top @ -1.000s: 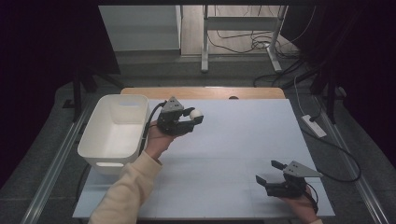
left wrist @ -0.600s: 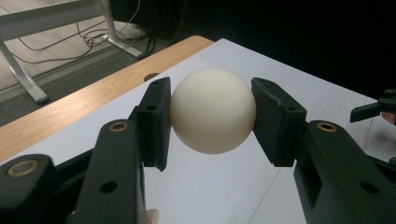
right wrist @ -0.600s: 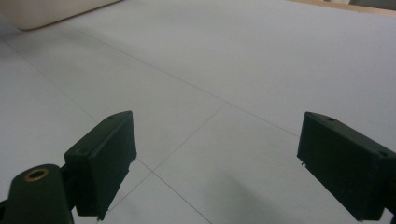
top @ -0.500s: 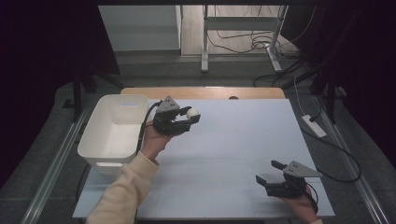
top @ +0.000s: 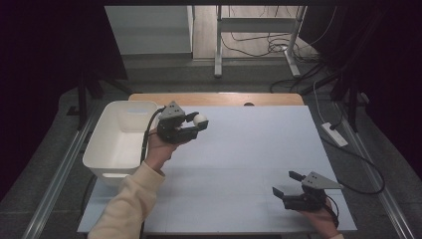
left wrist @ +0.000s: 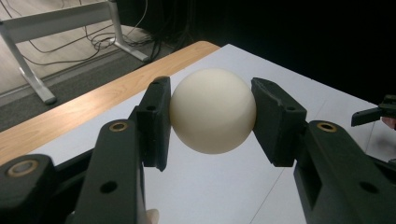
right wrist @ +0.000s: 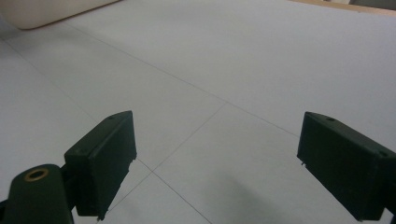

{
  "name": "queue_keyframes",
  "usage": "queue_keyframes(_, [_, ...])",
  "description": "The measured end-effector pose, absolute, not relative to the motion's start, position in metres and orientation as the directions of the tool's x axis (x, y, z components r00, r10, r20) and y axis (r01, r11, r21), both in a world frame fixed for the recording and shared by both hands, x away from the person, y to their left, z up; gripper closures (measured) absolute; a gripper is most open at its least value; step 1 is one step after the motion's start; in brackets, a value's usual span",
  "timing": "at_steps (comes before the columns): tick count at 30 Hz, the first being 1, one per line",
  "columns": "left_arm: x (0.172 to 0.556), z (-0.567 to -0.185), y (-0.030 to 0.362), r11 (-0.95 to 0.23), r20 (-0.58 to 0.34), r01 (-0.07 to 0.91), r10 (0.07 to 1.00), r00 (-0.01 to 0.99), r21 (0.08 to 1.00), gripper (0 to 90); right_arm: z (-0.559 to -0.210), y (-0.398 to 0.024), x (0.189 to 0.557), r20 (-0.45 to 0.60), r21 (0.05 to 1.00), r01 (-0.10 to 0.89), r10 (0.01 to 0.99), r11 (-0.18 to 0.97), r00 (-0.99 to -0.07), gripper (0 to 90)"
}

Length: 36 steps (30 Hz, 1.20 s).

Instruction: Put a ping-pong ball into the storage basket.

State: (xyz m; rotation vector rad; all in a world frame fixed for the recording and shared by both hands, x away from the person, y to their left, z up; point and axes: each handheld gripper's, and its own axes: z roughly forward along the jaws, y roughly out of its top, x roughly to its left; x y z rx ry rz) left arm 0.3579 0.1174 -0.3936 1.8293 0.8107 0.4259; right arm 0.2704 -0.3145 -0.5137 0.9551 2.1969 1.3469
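Observation:
A cream-white ball (left wrist: 213,110) is clamped between the two black pads (left wrist: 156,122) of my left gripper (top: 198,122), held in the air just right of the white bin (top: 108,147). From the high view the ball (top: 201,119) shows at the gripper's tip, above the pale table sheet. My right gripper (top: 287,183) rests near the table's front right corner, its jaws spread wide over bare sheet with nothing between them (right wrist: 217,161).
The white bin stands at the table's left side and looks hollow inside. A wooden table edge (top: 219,98) runs along the back. A power strip (top: 334,134) and cables lie on the floor to the right.
My left gripper with the ball has drifted slightly left, closer to the bin. The right gripper has not moved.

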Motion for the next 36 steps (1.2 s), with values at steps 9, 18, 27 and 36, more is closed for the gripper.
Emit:
queue_keyframes(9, [0.354, -0.39, 0.126, -0.221, -0.08, 0.328, 0.71, 0.7, 0.918, 51.0, -0.514, -0.314, 0.27, 0.021, 0.887, 0.347, 0.723, 0.306, -0.691, 11.5])
queue_keyframes(18, [0.353, -0.388, 0.136, -0.211, -0.081, 0.331, 0.724, 0.686, 0.92, 51.0, -0.514, -0.314, 0.27, 0.021, 0.886, 0.347, 0.721, 0.307, -0.692, 11.6])
queue_keyframes(27, [0.35, -0.384, 0.147, -0.203, -0.075, 0.329, 0.741, 0.668, 0.922, 51.0, -0.514, -0.313, 0.27, 0.021, 0.886, 0.347, 0.721, 0.307, -0.692, 11.6])
queue_keyframes(36, [0.347, -0.382, 0.161, -0.188, -0.077, 0.331, 0.759, 0.646, 0.925, 51.0, -0.514, -0.313, 0.271, 0.02, 0.886, 0.345, 0.719, 0.309, -0.694, 11.6])
